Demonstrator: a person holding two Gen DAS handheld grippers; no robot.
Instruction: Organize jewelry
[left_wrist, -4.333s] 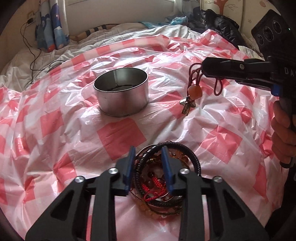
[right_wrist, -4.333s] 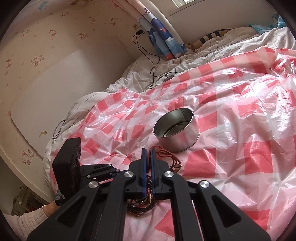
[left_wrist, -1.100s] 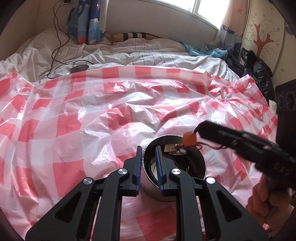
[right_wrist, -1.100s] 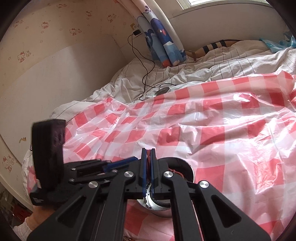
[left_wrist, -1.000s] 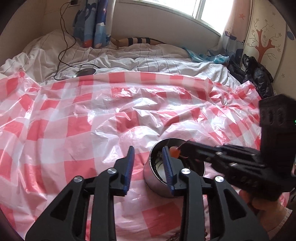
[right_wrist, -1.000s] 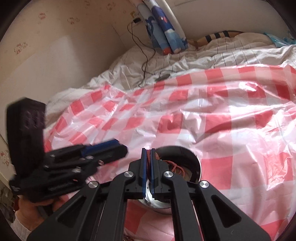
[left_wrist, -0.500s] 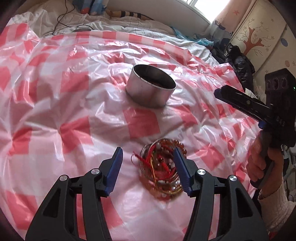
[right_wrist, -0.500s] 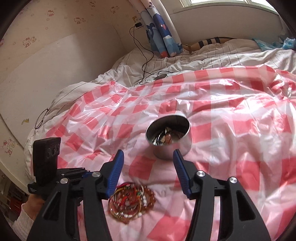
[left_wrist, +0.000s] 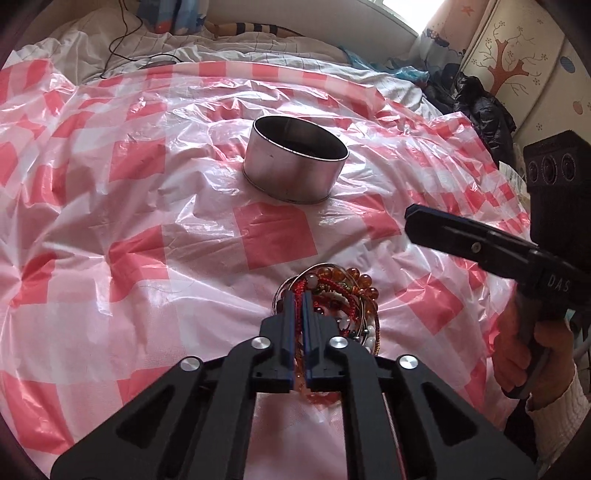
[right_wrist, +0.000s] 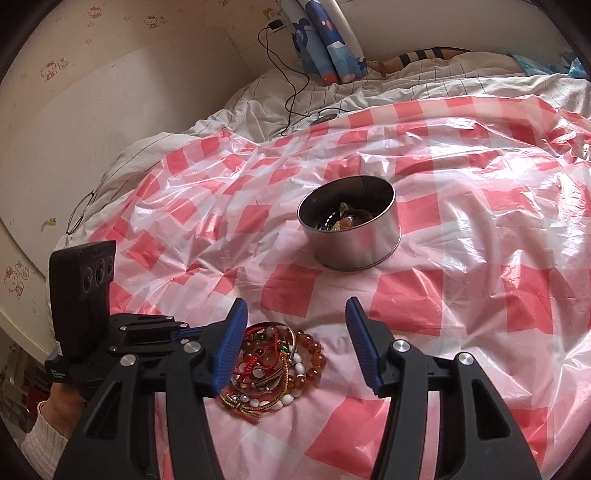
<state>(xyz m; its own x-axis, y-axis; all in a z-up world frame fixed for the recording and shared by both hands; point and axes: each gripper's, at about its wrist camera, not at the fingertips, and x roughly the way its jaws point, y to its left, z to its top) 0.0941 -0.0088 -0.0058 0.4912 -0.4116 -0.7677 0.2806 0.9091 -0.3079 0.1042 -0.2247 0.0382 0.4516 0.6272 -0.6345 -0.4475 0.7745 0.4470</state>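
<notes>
Two grippers, one tin, one heap, listed largest to smallest.

Bed: covered by a crinkled red-and-white checked plastic sheet (left_wrist: 273, 236); soft and uneven, so anything set down should go in from low over the rim.

Round bare-metal tin (right_wrist: 354, 236): upright, open-topped, well beyond the heap. Some jewelry lies in it already, seen from the right wrist view; more is left to move.

Tangled heap of beaded bracelets, amber and white beads with red cord and thin metal bangles (right_wrist: 273, 362): lies on the sheet near the grippers, apart from the tin.

Left gripper (left_wrist: 298, 299): black with blue pads, jaws brought together at the near edge of the heap, apparently pinching a strand; which strand is hidden by the pads.

Right gripper (right_wrist: 295, 343): jaws wide apart, nothing between them, the heap just below its left finger.

Handling note, as judgement: the pieces look interlocked, so lift slowly and watch whether one piece comes free or the whole heap follows. If neighbours drag, the open right gripper could pin them down. Carry over the tin's middle before letting go, so dangling beads clear the rim.
</notes>
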